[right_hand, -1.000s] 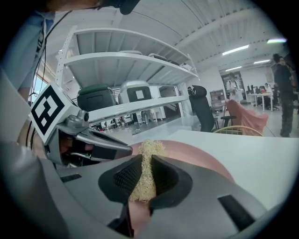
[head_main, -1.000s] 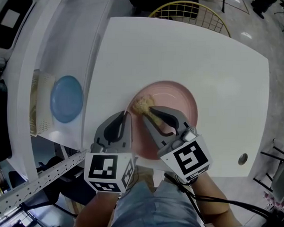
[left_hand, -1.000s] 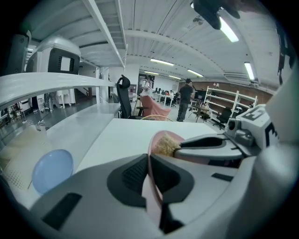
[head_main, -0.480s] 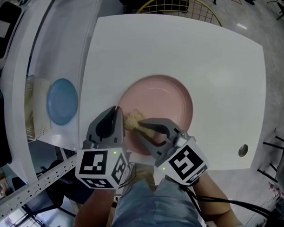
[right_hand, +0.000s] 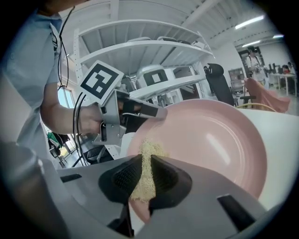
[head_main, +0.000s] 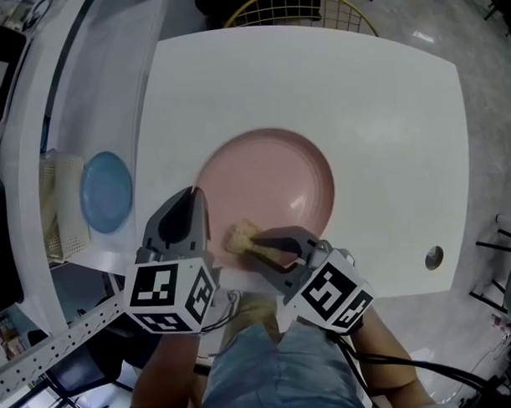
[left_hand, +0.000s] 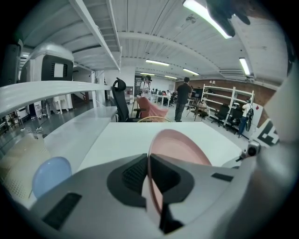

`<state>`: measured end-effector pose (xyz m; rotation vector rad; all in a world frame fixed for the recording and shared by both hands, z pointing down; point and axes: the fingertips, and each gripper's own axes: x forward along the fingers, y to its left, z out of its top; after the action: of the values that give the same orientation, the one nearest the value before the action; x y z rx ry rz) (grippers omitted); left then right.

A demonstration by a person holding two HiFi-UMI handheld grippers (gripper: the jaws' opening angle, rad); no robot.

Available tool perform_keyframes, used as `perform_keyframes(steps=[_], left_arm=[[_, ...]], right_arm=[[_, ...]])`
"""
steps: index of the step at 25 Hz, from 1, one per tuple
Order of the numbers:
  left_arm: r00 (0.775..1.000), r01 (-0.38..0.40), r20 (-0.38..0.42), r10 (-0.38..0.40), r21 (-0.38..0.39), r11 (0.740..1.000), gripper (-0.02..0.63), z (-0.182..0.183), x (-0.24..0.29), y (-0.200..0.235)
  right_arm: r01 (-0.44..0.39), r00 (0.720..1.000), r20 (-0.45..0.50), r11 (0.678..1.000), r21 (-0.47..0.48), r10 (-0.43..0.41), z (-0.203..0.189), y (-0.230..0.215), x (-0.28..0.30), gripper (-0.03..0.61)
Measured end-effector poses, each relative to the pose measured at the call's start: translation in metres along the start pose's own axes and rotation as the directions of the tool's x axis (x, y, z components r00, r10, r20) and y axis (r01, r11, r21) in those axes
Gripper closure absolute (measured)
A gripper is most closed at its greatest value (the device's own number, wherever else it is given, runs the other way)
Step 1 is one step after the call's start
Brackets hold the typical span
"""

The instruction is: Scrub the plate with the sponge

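While left hand-held gripper (head_main: 192, 193) clamps the plate (head_main: 273, 170), right hand-held gripper (head_main: 259, 242), seemingly tilted inward, pinches sponge (head_main: 239, 236).

Glossy plate (head_main: 273, 179), rough fibrous sponge (head_main: 240, 237)

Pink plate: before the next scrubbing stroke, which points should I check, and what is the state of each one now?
1. Left gripper shut on the pink plate's near-left rim: ok.
2. Right gripper shut on the sponge: ok.
3. Sponge against the plate's inner surface, near its near edge: ok.
4. Plate lying flat on the table: cannot tell.
5. Blue plate well apart, off to the left: ok.
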<state>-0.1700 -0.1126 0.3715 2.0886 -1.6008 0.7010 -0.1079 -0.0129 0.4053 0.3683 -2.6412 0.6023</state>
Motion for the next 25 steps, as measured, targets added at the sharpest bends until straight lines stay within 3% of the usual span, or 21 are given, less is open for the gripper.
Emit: perform_keyframes(steps=[7, 11, 16, 25], left_arm=[[1.000, 0.017, 0.000, -0.017, 0.034, 0.999, 0.591, 0.000, -0.001, -0.011], [1.000, 0.010, 0.005, -0.010, 0.055, 0.998, 0.592, 0.004, -0.001, -0.014], [1.000, 0.012, 0.014, -0.013, 0.085, 0.996, 0.591, 0.011, -0.003, -0.019], [0.999, 0.031, 0.028, -0.034, 0.112, 0.993, 0.591, 0.017, -0.006, -0.023]], right_arm=[[0.075, 0.996, -0.051, 0.997, 0.037, -0.073, -0.018, -0.011, -0.017, 0.514], [0.172, 0.981, -0.101, 0.982, 0.076, -0.164, -0.023, -0.026, -0.031, 0.514], [0.308, 0.946, -0.155, 0.941, 0.144, -0.285, -0.032, -0.052, -0.051, 0.512], [0.455, 0.889, -0.163, 0.861, 0.226, -0.427, -0.031, -0.088, -0.072, 0.512]])
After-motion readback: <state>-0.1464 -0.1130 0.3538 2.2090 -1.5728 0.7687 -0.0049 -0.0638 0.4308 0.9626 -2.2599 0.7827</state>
